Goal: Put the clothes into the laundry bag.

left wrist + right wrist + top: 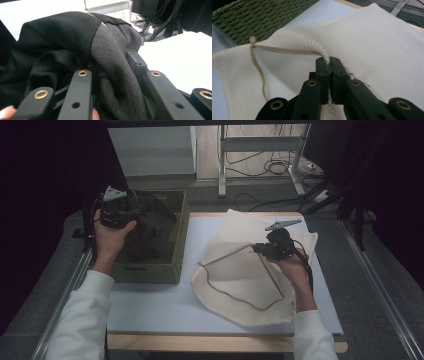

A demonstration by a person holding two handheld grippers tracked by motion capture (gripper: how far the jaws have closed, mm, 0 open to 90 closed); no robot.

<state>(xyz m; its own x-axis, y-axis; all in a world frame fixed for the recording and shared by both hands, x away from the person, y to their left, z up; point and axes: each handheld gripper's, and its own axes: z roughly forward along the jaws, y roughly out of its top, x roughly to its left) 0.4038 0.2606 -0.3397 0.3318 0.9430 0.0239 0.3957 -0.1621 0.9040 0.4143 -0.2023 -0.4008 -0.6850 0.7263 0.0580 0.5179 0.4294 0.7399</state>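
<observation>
Both tongs grip cloth: left tongs (118, 210) clamp a dark garment (75, 50) above the woven basket (177, 245); right tongs (329, 65) pinch the mesh laundry bag (374, 40) rim on the tabletop (150, 305). Lifting that rim higher should widen the mouth.

L gripper (131, 214) clamped, raised; R gripper (256, 248) pinched shut, low.

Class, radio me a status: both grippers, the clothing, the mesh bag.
Left gripper shut on dark garment over green basket. Right gripper shut on mesh bag edge, lifting it. Nothing between them.
</observation>
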